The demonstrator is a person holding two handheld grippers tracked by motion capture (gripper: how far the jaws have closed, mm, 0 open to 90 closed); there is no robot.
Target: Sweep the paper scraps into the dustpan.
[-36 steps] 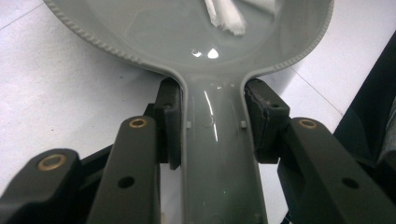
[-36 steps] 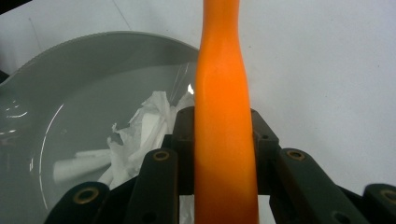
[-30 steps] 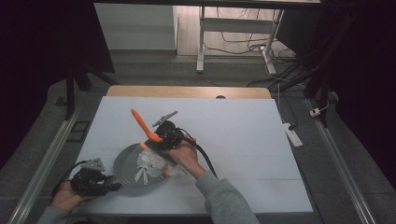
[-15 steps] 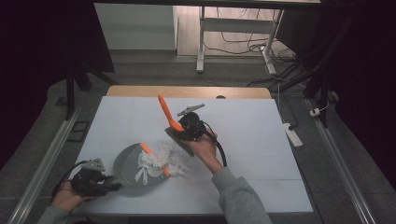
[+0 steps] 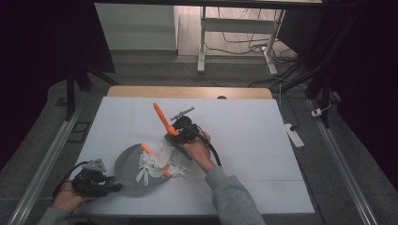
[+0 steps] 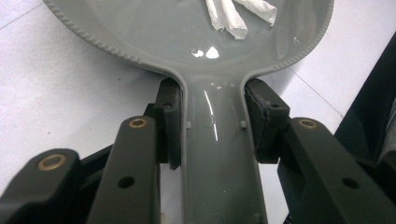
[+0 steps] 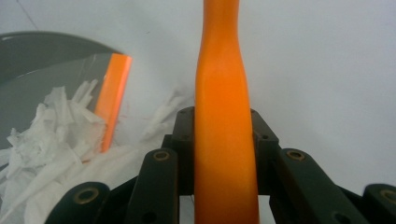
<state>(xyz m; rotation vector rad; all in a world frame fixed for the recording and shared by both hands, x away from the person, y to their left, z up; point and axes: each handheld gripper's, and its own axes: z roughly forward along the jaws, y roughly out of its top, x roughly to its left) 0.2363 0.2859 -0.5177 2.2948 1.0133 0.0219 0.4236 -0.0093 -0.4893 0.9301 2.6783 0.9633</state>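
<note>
Lab-like workroom, white table (image 5: 244,140), floor rails (image 5: 44,159), loose cables (image 5: 244,35)

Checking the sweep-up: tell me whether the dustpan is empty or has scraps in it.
Not empty: the grey dustpan holds white paper scraps, some spilling over its orange lip onto the table.

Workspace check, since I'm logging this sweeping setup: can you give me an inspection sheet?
Surface: white table, wooden strip at its far edge.
Job's things: grey dustpan with an orange lip; torn white paper scraps partly in the pan, partly on the table; orange brush handle.
Clutter: nothing seen.
Grippers: left gripper shut on the dustpan's handle; right gripper shut on the orange brush handle.
Cables: black cable trailing from each gripper; loose wires on the floor beyond.
Surroundings: white desk legs, dark room.
</note>
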